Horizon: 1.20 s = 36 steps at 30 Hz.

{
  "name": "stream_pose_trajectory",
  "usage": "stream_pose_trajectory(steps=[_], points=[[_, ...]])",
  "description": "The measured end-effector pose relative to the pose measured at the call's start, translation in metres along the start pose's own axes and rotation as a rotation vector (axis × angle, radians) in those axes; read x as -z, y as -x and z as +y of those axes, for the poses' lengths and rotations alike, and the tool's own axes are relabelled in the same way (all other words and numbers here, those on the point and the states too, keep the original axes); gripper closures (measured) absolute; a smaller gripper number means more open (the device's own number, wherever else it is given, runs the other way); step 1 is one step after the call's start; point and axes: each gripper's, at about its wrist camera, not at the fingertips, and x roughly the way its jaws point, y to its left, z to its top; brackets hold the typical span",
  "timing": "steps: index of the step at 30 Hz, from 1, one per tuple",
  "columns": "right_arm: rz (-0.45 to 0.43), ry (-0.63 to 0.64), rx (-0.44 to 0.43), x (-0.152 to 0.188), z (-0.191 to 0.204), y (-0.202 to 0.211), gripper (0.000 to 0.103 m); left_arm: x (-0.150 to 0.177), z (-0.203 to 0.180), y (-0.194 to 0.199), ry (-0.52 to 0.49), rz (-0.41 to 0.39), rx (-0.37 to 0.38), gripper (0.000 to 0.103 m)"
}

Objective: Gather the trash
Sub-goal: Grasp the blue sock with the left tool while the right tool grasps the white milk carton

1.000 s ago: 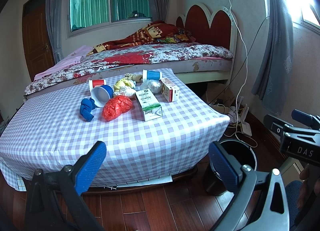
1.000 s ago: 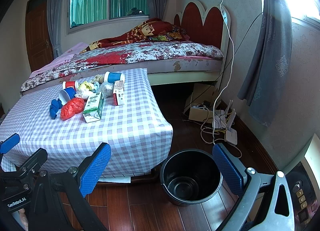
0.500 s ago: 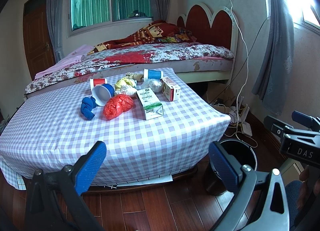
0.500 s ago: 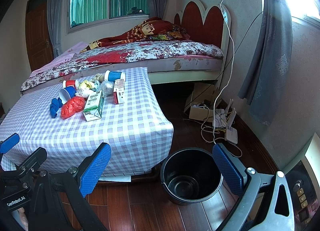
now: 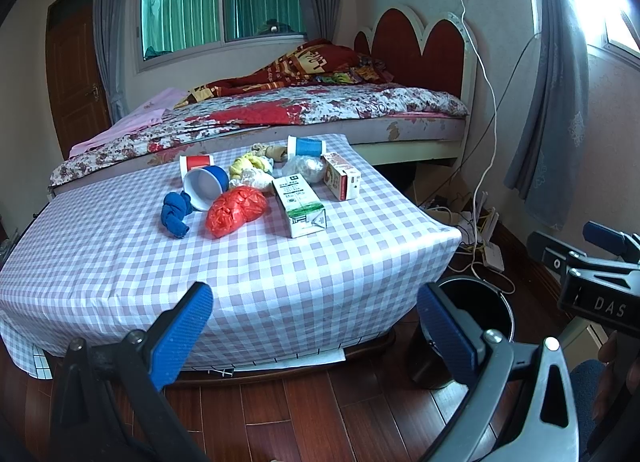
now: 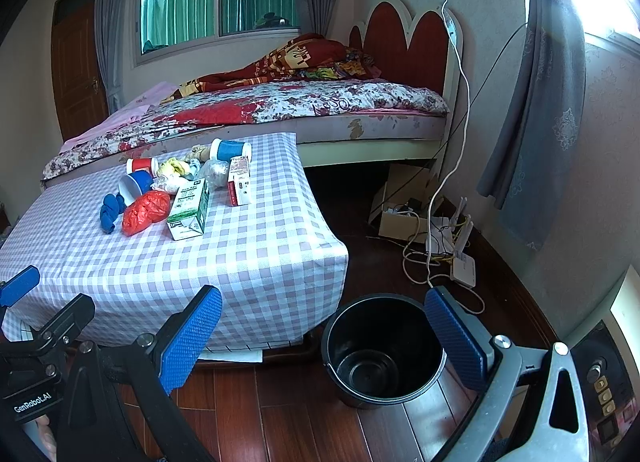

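Both tongs, left tongs (image 5: 316, 326) and right tongs (image 6: 320, 332), hold their earlier stations, jaws spread and empty. Trash, including red bag (image 5: 236, 211) and carton (image 5: 301, 206), clusters toward the table (image 5: 256, 278) far edge; black bin (image 6: 386, 350) stands on the floor by the near right corner.

Glossy black bin (image 6: 384, 350), checked cloth table cover (image 5: 248, 262), polished wood floor (image 6: 280, 422).

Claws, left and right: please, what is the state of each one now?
Left claw: open, holding nothing.
Right claw: open, holding nothing.
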Motion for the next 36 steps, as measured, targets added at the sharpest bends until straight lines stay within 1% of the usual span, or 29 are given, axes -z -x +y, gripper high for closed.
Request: stream_pose_trajectory(steps=[4,7,13,15,17,20,23,25,26,28,29,30,31,32,33,36], points=[[0.004,0.000,-0.004,0.001,0.000,0.000,0.001,0.002,0.002,-0.001,0.001,0.001,-0.005,0.001],[0.016,0.002,-0.028,0.002,0.002,-0.004,0.001,0.005,0.007,-0.005,0.000,0.008,-0.018,0.001],[0.033,0.031,-0.085,-0.005,0.013,-0.024,0.001,0.002,0.028,-0.025,0.010,0.023,-0.070,0.001],[0.044,0.053,-0.097,-0.008,0.020,-0.034,0.001,0.002,0.041,-0.035,0.020,0.034,-0.097,0.001],[0.049,0.068,-0.109,-0.012,0.028,-0.044,0.001,0.003,0.048,-0.041,0.027,0.039,-0.110,0.001],[0.048,0.072,-0.122,-0.018,0.041,-0.061,0.001,0.005,0.068,-0.056,0.051,0.055,-0.143,0.001],[0.077,0.070,-0.172,-0.021,0.054,-0.081,0.001,0.004,0.088,-0.066,0.077,0.060,-0.175,0.001],[0.073,0.094,-0.189,-0.024,0.067,-0.090,0.001,0.002,0.106,-0.079,0.096,0.075,-0.195,0.001],[0.067,0.093,-0.223,-0.027,0.074,-0.095,0.001,0.001,0.119,-0.089,0.117,0.088,-0.204,0.001],[0.073,0.098,-0.266,-0.033,0.089,-0.108,0.001,-0.001,0.133,-0.102,0.138,0.102,-0.212,0.003],[0.079,0.114,-0.277,-0.036,0.100,-0.118,0.001,-0.003,0.143,-0.113,0.150,0.111,-0.219,0.006],[0.081,0.127,-0.286,-0.039,0.109,-0.126,0.003,-0.005,0.150,-0.122,0.162,0.120,-0.219,0.009],[0.084,0.143,-0.296,-0.042,0.121,-0.137,0.005,-0.007,0.154,-0.128,0.171,0.124,-0.216,0.011],[0.091,0.152,-0.301,-0.045,0.130,-0.147,0.014,-0.009,0.161,-0.138,0.179,0.127,-0.220,0.011],[0.098,0.158,-0.305,-0.047,0.136,-0.155,0.017,-0.011,0.165,-0.145,0.181,0.132,-0.225,0.013],[0.124,0.168,-0.300,-0.054,0.155,-0.186,0.018,-0.020,0.176,-0.167,0.187,0.127,-0.221,0.018]])
